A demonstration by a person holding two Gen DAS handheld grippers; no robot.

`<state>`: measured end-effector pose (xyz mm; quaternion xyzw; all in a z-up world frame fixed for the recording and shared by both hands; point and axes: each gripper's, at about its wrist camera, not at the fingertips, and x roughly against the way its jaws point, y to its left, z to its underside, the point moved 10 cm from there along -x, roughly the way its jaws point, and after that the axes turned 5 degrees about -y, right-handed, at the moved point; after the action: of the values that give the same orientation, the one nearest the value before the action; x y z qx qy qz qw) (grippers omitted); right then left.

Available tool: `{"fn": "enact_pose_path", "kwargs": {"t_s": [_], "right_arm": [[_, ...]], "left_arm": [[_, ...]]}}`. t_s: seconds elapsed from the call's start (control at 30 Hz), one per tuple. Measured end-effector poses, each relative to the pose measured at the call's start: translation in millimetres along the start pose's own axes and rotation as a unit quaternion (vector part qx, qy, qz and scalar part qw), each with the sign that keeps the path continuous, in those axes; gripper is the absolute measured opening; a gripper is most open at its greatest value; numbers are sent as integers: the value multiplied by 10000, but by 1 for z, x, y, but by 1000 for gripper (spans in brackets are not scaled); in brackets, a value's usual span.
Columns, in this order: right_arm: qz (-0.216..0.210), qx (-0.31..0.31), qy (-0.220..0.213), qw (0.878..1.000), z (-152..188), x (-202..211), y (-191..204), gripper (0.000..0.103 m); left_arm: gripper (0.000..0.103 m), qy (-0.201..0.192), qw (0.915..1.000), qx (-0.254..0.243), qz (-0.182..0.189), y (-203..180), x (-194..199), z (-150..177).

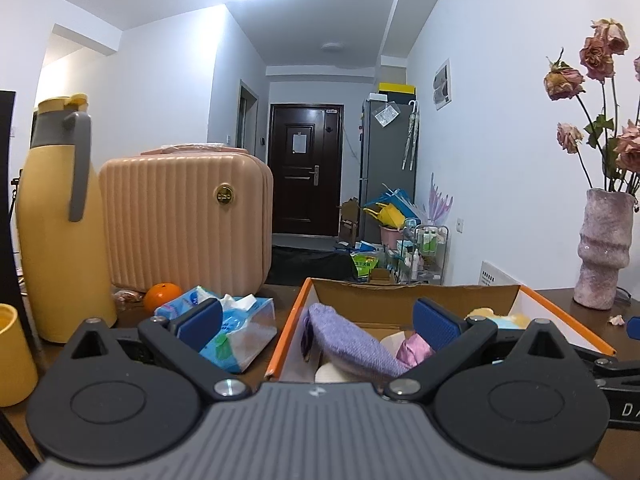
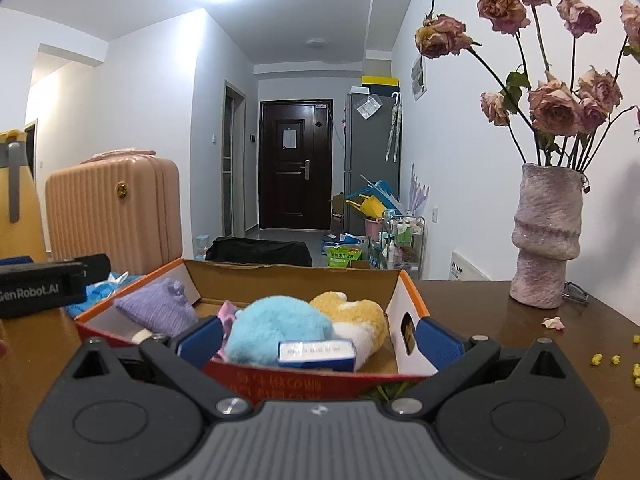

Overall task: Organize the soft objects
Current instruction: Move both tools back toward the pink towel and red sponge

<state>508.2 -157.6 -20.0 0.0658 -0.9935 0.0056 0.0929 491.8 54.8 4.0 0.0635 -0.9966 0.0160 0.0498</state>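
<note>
While my left gripper hangs wide open and empty, I see the tissue pack on the table just left of the box, probably next to go in. Inside lie a purple cloth, a blue plush and a yellow plush. My right gripper also gapes empty at the box's near wall, likely ready to steady it.

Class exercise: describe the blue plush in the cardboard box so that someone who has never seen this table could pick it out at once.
Find the open cardboard box with the orange rim on the brown table, left of the pink vase. Inside it, near the middle, lies the blue plush, just ahead of the open right tongs. It alone is sky blue and fluffy: the purple knit is left, the yellow-and-white plush right.
</note>
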Motion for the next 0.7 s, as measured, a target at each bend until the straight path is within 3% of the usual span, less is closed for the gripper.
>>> {"fn": "enact_pose_path", "kwargs": {"t_s": [0.7], "right_arm": [[-7,87,2,10000,21,71,-3,103]], "left_arm": [[103,133,9997,71,215,17,70,17]]}}
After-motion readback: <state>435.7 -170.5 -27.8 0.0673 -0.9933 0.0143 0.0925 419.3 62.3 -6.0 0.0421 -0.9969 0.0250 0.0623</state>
